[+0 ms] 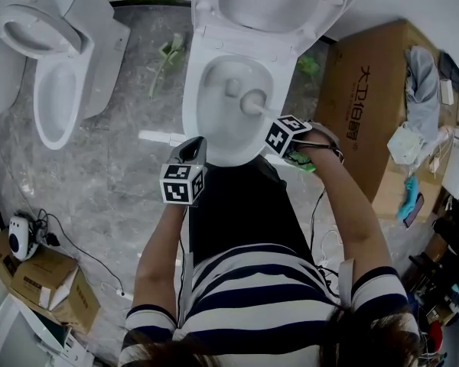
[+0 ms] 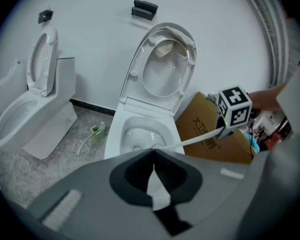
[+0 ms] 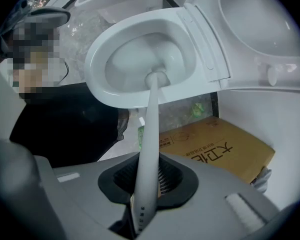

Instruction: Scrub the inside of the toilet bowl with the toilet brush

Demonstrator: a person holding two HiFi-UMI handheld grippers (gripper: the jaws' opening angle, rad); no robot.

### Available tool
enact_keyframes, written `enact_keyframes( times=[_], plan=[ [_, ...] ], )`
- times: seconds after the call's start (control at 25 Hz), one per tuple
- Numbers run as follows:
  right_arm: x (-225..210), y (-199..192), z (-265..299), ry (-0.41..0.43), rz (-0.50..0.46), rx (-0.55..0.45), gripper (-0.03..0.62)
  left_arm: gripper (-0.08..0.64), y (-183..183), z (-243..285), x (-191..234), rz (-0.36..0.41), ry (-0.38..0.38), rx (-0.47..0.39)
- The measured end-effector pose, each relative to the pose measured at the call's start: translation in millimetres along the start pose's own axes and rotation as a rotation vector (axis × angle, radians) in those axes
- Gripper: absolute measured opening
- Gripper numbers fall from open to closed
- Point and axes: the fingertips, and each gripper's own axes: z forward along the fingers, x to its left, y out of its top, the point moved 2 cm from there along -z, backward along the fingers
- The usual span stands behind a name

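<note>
1. The toilet brush (image 3: 149,129) is held by its white handle between the jaws of the right gripper (image 3: 148,180), which are clamped narrowly on the handle near its end.
2. The handle is seen running from the right gripper, over the front rim, down into the toilet bowl (image 3: 96,76).
3. The round brush head (image 1: 235,89) is seen inside the bowl, low in the hollow and apparently against its inner surface.
4. In the head view the right gripper (image 1: 279,128) is held at the bowl's front right edge.
5. The left gripper (image 2: 154,170) is closed, its jaw tips together and nothing held between them.
6. The left gripper is held just in front of the bowl's near rim, to the left of the brush handle and apart from it.
7. The seat and lid (image 1: 279,2) are raised upright against the wall.
8. A second toilet (image 1: 57,90) is seen well to the left on the grey floor (image 1: 115,174), with a green object (image 1: 167,58) lying between the two toilets.
9. A cardboard box (image 1: 363,98) is seen just to the right of the bowl.
</note>
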Motion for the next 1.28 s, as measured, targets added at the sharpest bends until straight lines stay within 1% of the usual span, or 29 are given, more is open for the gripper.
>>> enact_keyframes(
  times=[0.24,0.64,0.88,1.04,1.28],
  plan=[
    [26,-3,2,0.053,-0.050,0.002,0.061,0.000,-10,-7,6,-0.016,0.005,0.005],
    [64,-2,2,0.152,-0.121,-0.023,0.061,0.000,-28,-14,15,-0.045,0.023,0.016],
    [84,7,1,0.213,-0.155,-0.059,0.061,0.000,-29,-13,16,-0.054,0.026,0.014],
    [96,18,-1,0.254,-0.153,-0.095,0.061,0.000,-27,-15,17,-0.055,0.028,0.012],
    [103,40,-4,0.288,-0.119,-0.148,0.061,0.000,-27,-17,23,-0.062,0.040,0.012]
  ],
)
